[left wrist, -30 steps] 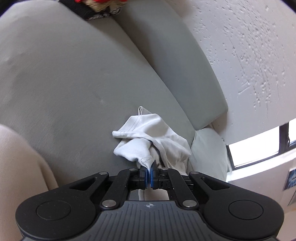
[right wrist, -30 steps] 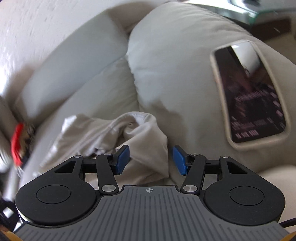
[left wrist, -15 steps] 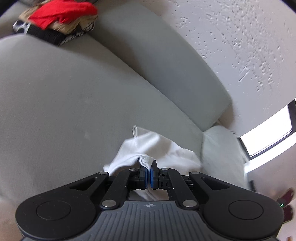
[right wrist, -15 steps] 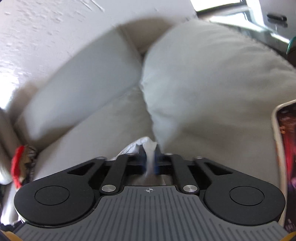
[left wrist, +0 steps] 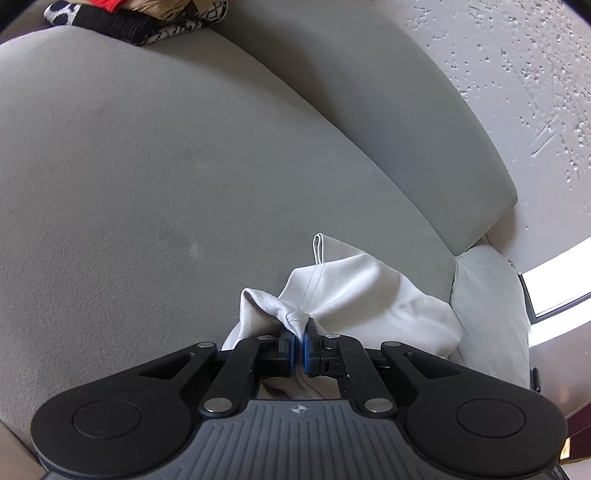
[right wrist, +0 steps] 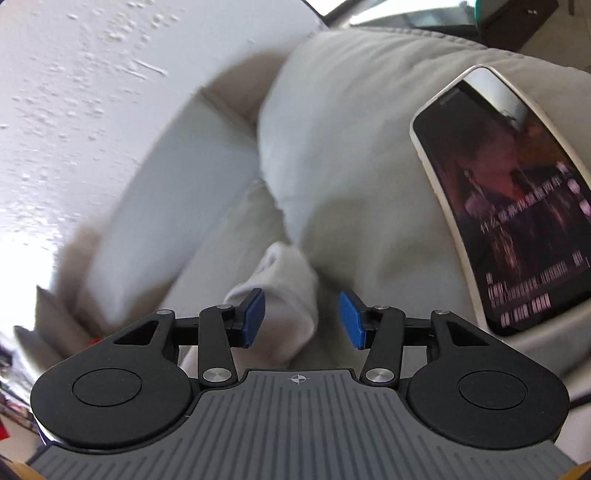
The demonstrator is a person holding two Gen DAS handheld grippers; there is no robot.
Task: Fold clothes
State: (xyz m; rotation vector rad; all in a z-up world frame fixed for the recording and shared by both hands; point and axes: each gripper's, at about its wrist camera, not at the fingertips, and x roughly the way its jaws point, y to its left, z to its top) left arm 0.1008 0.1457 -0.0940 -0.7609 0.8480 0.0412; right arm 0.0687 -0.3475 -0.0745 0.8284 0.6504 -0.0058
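Observation:
A crumpled white garment (left wrist: 365,295) lies on the grey sofa seat (left wrist: 147,184) near the armrest. My left gripper (left wrist: 300,345) is shut on a bunched hem of the garment, which has a small hanging loop at its far edge. In the right wrist view a fold of the same white garment (right wrist: 288,291) sits between the blue pads (right wrist: 255,317) of my right gripper (right wrist: 303,321). The jaws stand wide apart and do not grip the cloth. That view is blurred by motion.
A phone (right wrist: 509,195) with a lit screen lies on the pale armrest cushion (right wrist: 369,147) at the right. A pile of red, black and patterned clothes (left wrist: 140,18) sits at the far end of the sofa. A textured white wall (left wrist: 517,74) stands behind the grey back cushion (left wrist: 369,110).
My right gripper was open, shut on the white garment half a second ago, and now stands open again. My left gripper stayed shut on the hem while its view shifted.

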